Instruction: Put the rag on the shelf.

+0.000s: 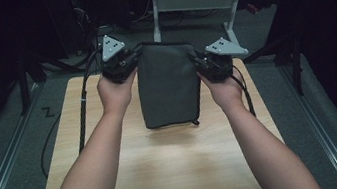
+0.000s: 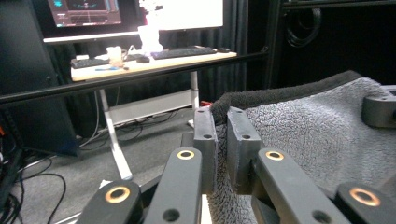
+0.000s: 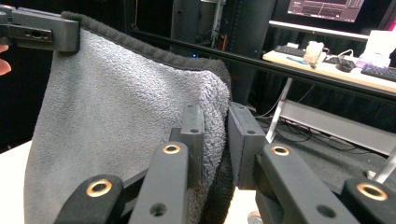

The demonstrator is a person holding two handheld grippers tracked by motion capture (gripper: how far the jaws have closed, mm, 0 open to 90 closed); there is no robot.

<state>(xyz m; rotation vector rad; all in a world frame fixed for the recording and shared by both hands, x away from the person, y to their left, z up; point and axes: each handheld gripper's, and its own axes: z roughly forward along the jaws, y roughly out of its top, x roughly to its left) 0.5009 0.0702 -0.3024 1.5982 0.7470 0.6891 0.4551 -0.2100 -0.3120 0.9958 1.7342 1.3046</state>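
High view, grey towel unlabelled, left gripper, right gripper clamping corners

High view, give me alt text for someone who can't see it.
A person holds up a dark grey towel by its two far corners above a wooden table, the left tool shut on one corner and the right tool shut on the other. Its lower edge hangs near the tabletop. A desk frame stands behind.

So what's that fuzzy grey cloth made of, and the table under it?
The fuzzy grey cloth looks like soft fleece or terry: nubbly matte pile, darker bound edge. The pale tabletop looks like wood or wood-look laminate, smooth with faint grain lines; which one I cannot tell.
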